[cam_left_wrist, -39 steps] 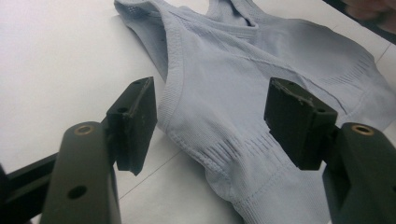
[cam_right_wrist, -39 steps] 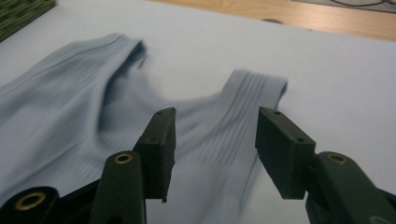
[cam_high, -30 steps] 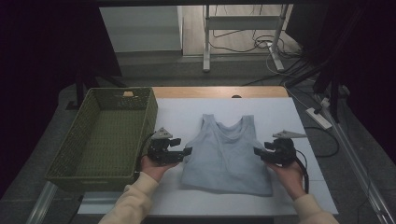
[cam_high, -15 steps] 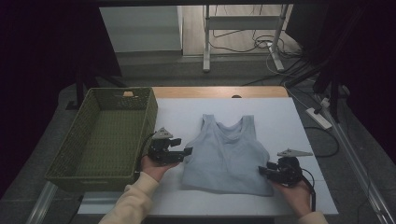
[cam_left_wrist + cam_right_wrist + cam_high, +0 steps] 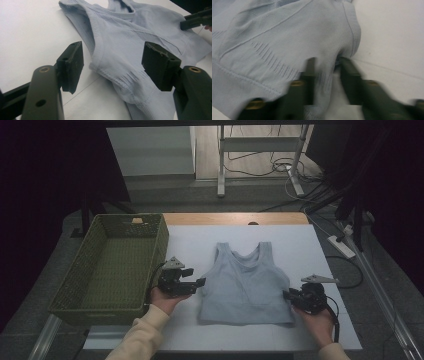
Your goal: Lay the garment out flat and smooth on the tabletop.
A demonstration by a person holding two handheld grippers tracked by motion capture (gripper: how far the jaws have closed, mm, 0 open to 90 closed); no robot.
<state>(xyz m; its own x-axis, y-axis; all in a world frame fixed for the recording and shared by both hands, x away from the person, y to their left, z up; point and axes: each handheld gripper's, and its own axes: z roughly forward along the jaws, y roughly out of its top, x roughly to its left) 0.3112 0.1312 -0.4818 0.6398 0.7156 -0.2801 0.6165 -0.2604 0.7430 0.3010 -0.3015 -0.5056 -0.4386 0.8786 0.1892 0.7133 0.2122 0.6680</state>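
Observation:
A light blue sleeveless top (image 5: 245, 280) lies flat on the white table, straps pointing away from me. My left gripper (image 5: 202, 282) rests at its lower left side. In the left gripper view the jaws (image 5: 112, 60) stand open around the ribbed hem corner of the top (image 5: 130, 37), pads clear of the cloth. My right gripper (image 5: 286, 295) is at the top's lower right corner. Its blurred jaws (image 5: 325, 62) have just been opening, with a fold of the hem (image 5: 274, 37) between them. The right gripper's tip (image 5: 195, 20) shows far off in the left gripper view.
A green woven basket (image 5: 160, 240) stands at the left of the table, close beside my left hand. Bare white tabletop (image 5: 300, 245) lies beyond and right of the top. Cables and a metal stand are on the floor behind the table.
My right hand has slid along the top's right side toward me, from mid-height to the lower right corner. The left hand and the top have stayed put.

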